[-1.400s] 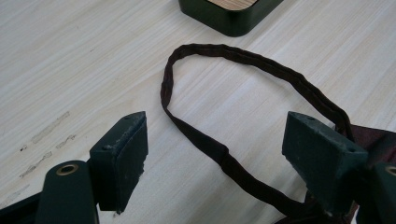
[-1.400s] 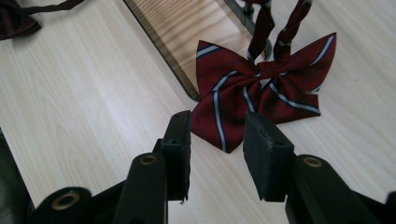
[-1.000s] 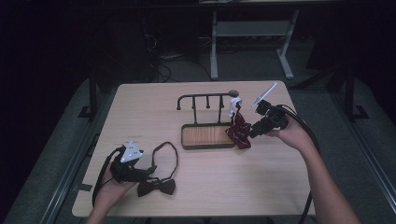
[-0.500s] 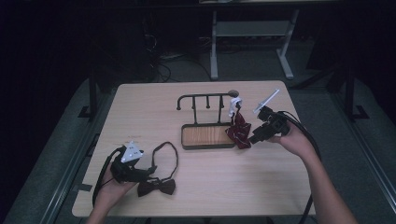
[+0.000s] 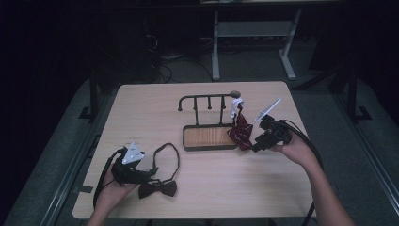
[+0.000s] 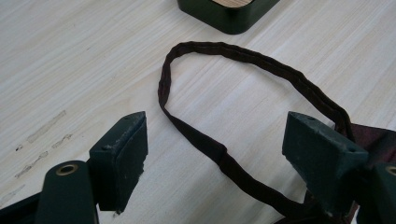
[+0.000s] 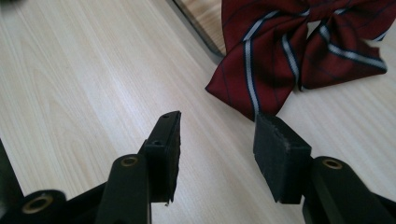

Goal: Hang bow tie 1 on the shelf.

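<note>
A dark red striped bow tie (image 5: 240, 130) hangs by its white strap (image 5: 236, 105) from the right end of a black hook rack (image 5: 208, 97). Its lower edge rests on the table beside the rack's wood-lined base (image 5: 208, 137). My right gripper (image 5: 257, 146) sits just right of this bow tie (image 7: 280, 44). Its jaws (image 7: 217, 126) are open and have just been opening, with nothing between them. A dark brown bow tie (image 5: 157, 189) lies near the front left with its strap loop (image 5: 170, 154). My left gripper (image 5: 151, 173) is open, and the strap (image 6: 224, 158) runs across the table between its jaws (image 6: 215, 135).
The rack's other hooks (image 5: 209, 103) hang bare. A corner of the base (image 6: 227, 16) lies beyond the strap loop. Bare tabletop (image 5: 141, 117) stretches left of the rack. A metal frame (image 5: 254, 33) stands on the dark floor behind the table.
My right gripper has sunk toward the table and drawn slightly back from the red bow tie, its jaws wider. The left gripper and the brown bow tie have stayed put.
</note>
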Available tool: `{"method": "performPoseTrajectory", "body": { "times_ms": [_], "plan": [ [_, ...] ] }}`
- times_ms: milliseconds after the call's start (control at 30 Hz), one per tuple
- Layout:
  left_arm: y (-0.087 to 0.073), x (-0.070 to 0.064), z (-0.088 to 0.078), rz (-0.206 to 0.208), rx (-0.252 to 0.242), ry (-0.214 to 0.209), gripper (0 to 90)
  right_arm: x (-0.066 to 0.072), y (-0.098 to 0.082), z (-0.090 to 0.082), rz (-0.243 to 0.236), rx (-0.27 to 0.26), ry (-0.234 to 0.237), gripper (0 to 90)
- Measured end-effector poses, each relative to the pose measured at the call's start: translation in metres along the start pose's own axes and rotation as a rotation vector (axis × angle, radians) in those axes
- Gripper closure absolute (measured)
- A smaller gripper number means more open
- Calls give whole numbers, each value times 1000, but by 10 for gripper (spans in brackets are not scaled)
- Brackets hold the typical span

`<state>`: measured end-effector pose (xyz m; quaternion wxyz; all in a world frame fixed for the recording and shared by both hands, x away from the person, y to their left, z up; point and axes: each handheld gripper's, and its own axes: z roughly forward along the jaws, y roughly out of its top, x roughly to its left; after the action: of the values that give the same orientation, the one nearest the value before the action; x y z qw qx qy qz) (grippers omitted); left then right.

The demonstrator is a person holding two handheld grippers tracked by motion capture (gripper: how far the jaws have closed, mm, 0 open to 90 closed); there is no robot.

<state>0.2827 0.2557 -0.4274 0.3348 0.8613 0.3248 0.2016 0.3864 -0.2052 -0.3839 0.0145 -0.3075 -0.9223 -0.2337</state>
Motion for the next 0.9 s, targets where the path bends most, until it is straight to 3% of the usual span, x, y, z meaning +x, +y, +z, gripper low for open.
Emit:
{"method": "performPoseTrajectory", "body": {
  "times_ms": [300, 567, 667, 900],
  "plan": [
    [0, -1, 2, 3, 5, 0, 228, 3, -10, 8, 7, 23, 11, 493],
    [0, -2, 0, -14, -11, 9, 227, 10, -16, 14, -1, 12, 21, 471],
    [0, 0, 0, 7, 2, 13, 227, 12, -19, 15, -6, 10, 21, 469],
    [0, -1, 1, -5, 6, 3, 228, 19, -26, 17, -5, -11, 31, 465]
  ]
}}
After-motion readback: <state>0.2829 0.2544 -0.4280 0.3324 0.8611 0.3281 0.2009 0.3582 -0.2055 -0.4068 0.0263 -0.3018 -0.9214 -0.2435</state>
